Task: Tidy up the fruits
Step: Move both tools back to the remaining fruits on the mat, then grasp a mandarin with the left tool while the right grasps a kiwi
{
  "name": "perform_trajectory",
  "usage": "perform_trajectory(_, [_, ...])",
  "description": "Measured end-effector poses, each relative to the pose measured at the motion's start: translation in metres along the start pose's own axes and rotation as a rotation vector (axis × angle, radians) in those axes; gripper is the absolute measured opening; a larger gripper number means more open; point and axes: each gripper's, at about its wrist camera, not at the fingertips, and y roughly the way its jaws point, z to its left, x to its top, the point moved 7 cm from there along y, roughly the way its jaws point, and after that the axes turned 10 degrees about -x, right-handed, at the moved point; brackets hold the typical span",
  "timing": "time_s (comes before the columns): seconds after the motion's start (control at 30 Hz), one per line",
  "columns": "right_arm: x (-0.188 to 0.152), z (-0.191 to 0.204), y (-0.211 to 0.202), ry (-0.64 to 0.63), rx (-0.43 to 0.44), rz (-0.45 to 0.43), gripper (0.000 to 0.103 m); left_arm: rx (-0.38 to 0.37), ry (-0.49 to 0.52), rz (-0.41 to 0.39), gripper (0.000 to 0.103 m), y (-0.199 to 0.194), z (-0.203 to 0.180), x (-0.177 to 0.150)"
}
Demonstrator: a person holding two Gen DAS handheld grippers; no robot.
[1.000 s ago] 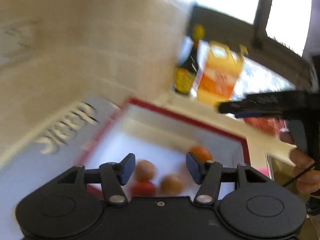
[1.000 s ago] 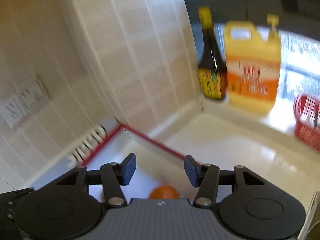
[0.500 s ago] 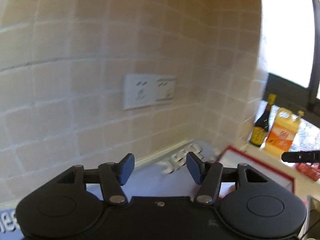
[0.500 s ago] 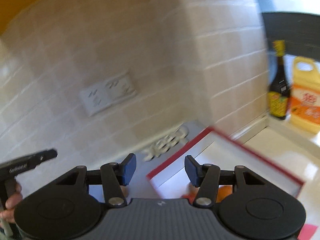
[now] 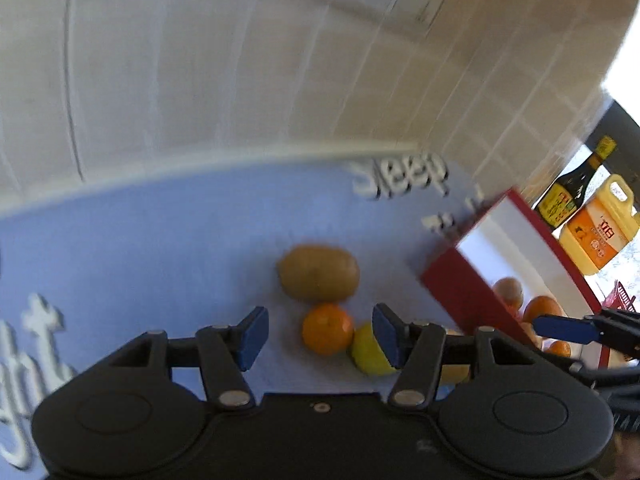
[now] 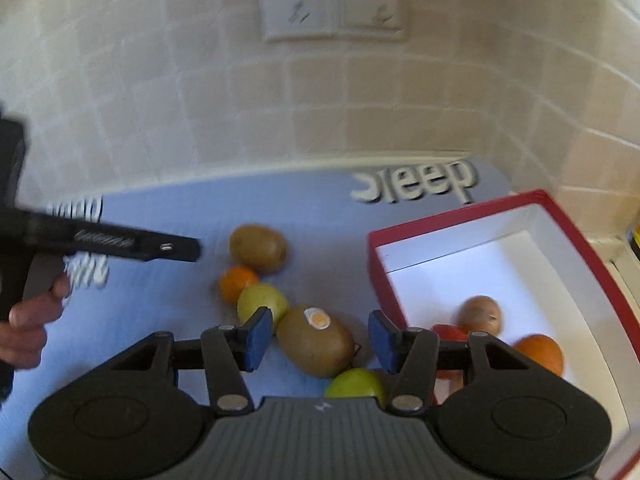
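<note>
Loose fruit lies on a blue mat (image 5: 160, 248). In the left wrist view, my open, empty left gripper (image 5: 318, 338) hovers over a small orange (image 5: 327, 329), with a brown kiwi (image 5: 318, 273) beyond and a yellow-green fruit (image 5: 370, 354) by the right finger. In the right wrist view, my open, empty right gripper (image 6: 318, 340) frames a stickered kiwi (image 6: 316, 342); a green fruit (image 6: 262, 304), an orange (image 6: 237, 280), another kiwi (image 6: 258, 248) and a green fruit (image 6: 354, 385) lie around. The red-rimmed white box (image 6: 540, 208) on the right holds several fruits.
A tiled wall with a socket plate (image 6: 334, 8) stands behind the mat. A dark sauce bottle (image 5: 570, 188) and an orange oil jug (image 5: 596, 232) stand past the box at the right. A red basket (image 5: 620, 296) shows at the far right.
Both grippers have swung from the box and the wall down to the loose fruit on the blue mat. Both stay open.
</note>
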Motion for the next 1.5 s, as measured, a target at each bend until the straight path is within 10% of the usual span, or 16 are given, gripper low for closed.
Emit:
perform_trajectory(0.33, [-0.023,0.039,0.052,-0.392,-0.076,0.043,0.06,-0.016,-0.094,0.08,0.068,0.048,0.013,-0.006])
perform_trajectory(0.87, [-0.039,0.046,0.071,-0.462,-0.056,0.083,0.06,-0.067,-0.147,0.095,0.063,0.048,0.029,-0.012])
perform_trajectory(1.07, [-0.036,0.045,0.072,-0.414,-0.053,0.09,0.06,-0.026,-0.059,0.08,0.044,0.06,0.011,-0.011])
perform_trajectory(1.5, [-0.005,-0.004,-0.013,-0.049,0.009,-0.045,0.059,-0.01,0.144,-0.102,0.043,-0.015,-0.052,0.03])
